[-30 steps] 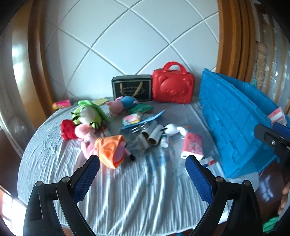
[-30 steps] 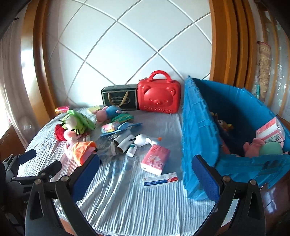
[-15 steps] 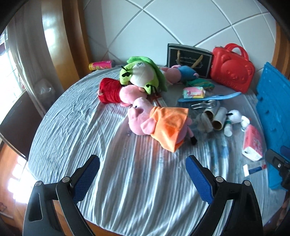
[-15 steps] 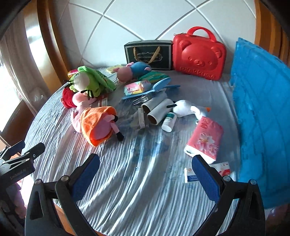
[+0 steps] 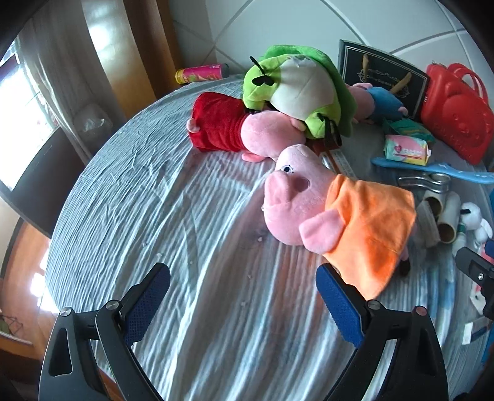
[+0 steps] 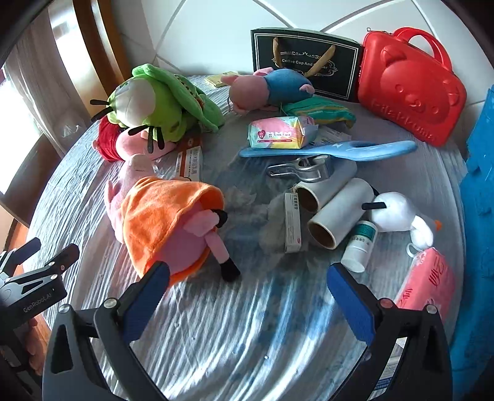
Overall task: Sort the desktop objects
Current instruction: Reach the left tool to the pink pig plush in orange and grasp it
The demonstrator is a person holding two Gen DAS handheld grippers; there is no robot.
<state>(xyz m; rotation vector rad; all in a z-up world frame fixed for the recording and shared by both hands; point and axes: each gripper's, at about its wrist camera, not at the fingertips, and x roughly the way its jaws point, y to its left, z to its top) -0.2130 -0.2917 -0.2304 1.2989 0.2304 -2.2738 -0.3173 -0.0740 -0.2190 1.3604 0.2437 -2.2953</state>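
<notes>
the sorting looks barely begun: both the left gripper (image 5: 243, 296) and the right gripper (image 6: 248, 291) hover with jaws apart and empty over the round table (image 5: 129, 191). the pig plush in the orange dress (image 6: 166, 222), green frog plush (image 5: 296, 92), paper rolls (image 6: 336, 212) and pink tissue pack (image 6: 427, 285) all lie loose on the cloth, with the blue crate (image 6: 478, 191) at the right edge.

Home room: round desk (image 5: 129, 191) under wrinkled grey cloth, plush toys (image 6: 160, 101) piled on it, curtained window (image 5: 27, 92), wood-trimmed tiled wall (image 6: 210, 27).
</notes>
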